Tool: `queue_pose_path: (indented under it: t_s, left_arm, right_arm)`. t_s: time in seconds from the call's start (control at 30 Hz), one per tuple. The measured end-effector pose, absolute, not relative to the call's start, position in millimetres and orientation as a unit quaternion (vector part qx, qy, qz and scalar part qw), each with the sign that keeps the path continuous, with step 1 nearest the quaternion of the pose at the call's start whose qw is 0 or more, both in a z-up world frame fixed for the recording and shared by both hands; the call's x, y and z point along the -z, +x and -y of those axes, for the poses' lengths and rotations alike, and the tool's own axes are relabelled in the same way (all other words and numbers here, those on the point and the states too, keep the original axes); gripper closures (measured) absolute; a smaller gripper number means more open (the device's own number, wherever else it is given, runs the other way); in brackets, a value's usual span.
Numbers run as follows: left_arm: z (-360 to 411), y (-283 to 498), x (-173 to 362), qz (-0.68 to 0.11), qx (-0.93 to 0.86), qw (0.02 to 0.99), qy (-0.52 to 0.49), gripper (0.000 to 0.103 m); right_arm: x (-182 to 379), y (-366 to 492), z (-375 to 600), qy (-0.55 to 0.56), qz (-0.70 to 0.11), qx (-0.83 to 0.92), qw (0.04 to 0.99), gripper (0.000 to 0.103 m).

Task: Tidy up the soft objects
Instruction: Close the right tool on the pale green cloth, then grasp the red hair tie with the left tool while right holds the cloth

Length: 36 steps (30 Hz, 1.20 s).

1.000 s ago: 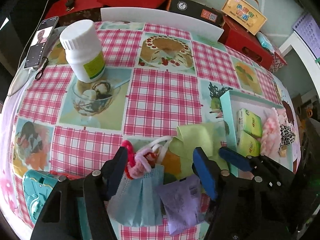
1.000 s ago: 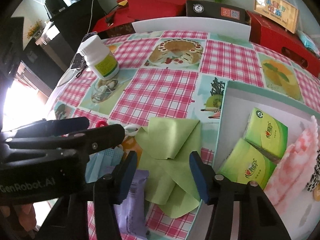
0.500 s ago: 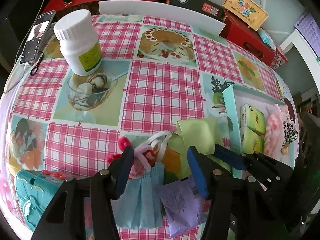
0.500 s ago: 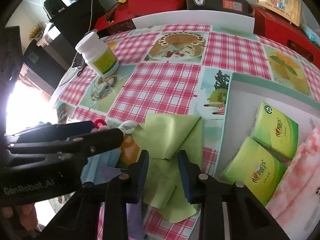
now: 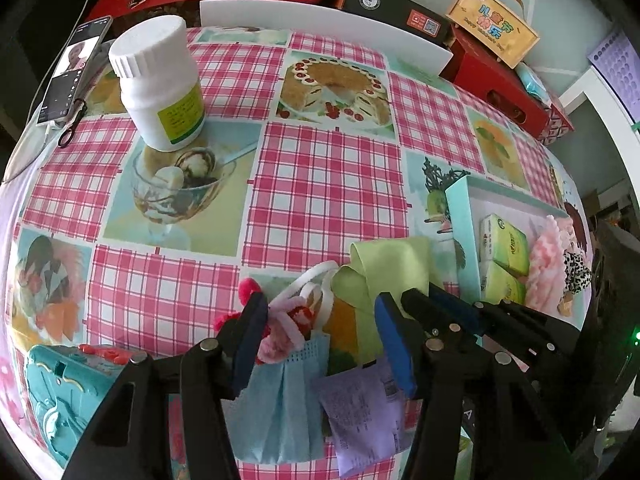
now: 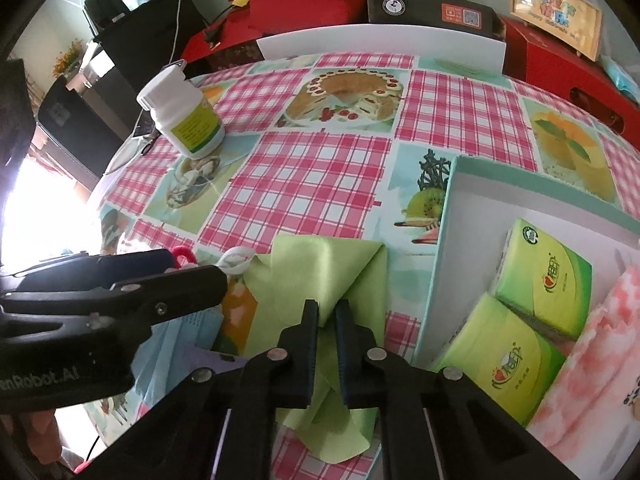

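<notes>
A light green cloth (image 6: 320, 268) lies crumpled on the checked tablecloth beside a teal box (image 6: 444, 224). My right gripper (image 6: 328, 314) is shut on a raised fold of the green cloth; it also shows in the left wrist view (image 5: 424, 300). My left gripper (image 5: 320, 320) is open over a blue face mask (image 5: 276, 404), a pink pipe-cleaner figure (image 5: 284, 324) and a purple packet (image 5: 360, 412). The cloth shows there too (image 5: 388, 264). The box (image 5: 460, 216) holds two green tissue packs (image 5: 504, 244), a pink fluffy piece (image 5: 548, 256) and a leopard scrunchie (image 5: 576, 276).
A white pill bottle (image 5: 160, 80) stands at the back left. A phone (image 5: 72, 68) lies at the left edge. A teal toy (image 5: 60, 384) sits near my left gripper. Red and black boxes (image 5: 400, 12) and a white board (image 5: 320, 28) line the back edge.
My right gripper went from wide open to shut on the green cloth's fold. My left gripper narrowed slightly and stayed over the mask.
</notes>
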<state>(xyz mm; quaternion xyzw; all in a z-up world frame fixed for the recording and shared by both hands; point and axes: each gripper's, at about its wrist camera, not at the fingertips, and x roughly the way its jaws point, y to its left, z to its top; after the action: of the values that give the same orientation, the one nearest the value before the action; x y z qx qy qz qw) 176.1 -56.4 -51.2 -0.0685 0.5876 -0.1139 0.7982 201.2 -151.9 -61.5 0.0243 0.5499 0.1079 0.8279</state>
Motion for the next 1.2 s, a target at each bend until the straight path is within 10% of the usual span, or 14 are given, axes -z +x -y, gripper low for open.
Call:
queue_pose_path:
  t_s: [1.2]
  left_arm:
    - [64.2,175.7,64.0,-0.588,0.092,0.803,0.038,0.075]
  right_arm:
    - [61.3,205.8,153.7,0.038,-0.554,-0.104,0.825,0.096]
